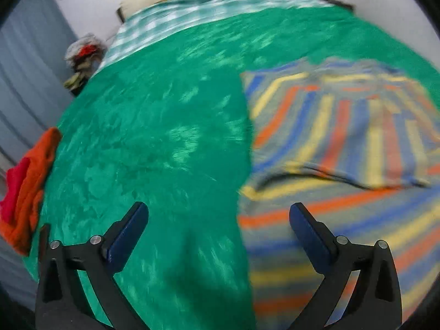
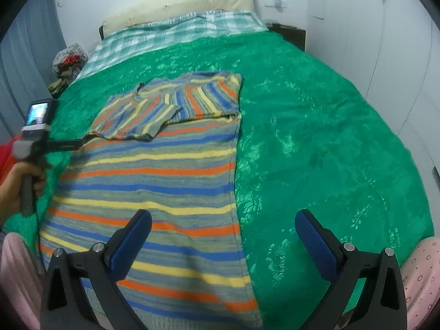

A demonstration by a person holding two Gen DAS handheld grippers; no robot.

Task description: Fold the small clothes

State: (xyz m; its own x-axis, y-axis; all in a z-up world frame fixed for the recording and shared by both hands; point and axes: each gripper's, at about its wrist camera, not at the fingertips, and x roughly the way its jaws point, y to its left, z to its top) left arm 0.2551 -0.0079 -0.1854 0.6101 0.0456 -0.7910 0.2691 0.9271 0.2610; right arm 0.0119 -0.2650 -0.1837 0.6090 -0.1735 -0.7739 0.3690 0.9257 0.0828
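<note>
Left gripper [image 1: 218, 221], right gripper [image 2: 223, 227]: both spread wide, empty. Striped knit top [image 2: 170, 170] flat mid-bed, hem toward near edge, sleeves folded in. Soft, light, limp (likely sags); pinch hem corners. Bed [image 2: 316, 126].

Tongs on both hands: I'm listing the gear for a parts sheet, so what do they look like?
The left tongs and right tongs match: black angled arms with silver round pivot bolts, tipped by flat dark blue pads, textured on the right pair. No cables visible.
</note>
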